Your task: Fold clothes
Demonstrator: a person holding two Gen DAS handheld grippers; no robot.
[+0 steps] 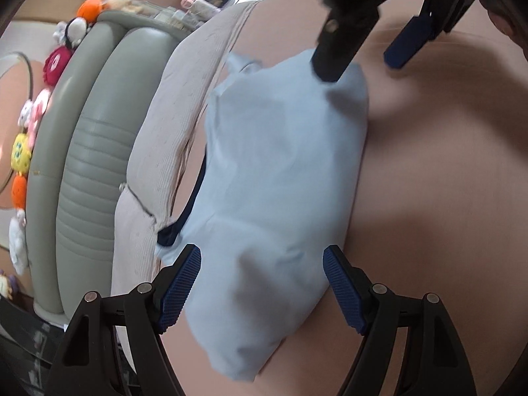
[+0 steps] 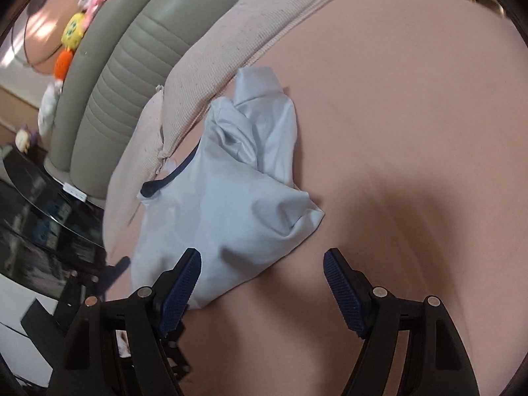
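A crumpled light blue garment (image 1: 274, 171) with a dark navy trim (image 1: 184, 217) lies on the pink bed sheet (image 1: 445, 198). My left gripper (image 1: 262, 283) hovers over its near end, open, with its blue pads wide apart and not pressing the cloth. At the garment's far end is my right gripper (image 1: 366, 59), also open. The right wrist view shows the same garment (image 2: 231, 198) bunched up with folds. There my right gripper (image 2: 262, 290) stands open just over the garment's near edge, with nothing held.
A beige ribbed pillow or quilt (image 1: 171, 125) lies along the garment's left side, in front of a grey padded headboard (image 1: 89, 165). Several plush toys (image 1: 23, 151) sit behind the headboard. A dark glass table (image 2: 43, 224) stands beside the bed.
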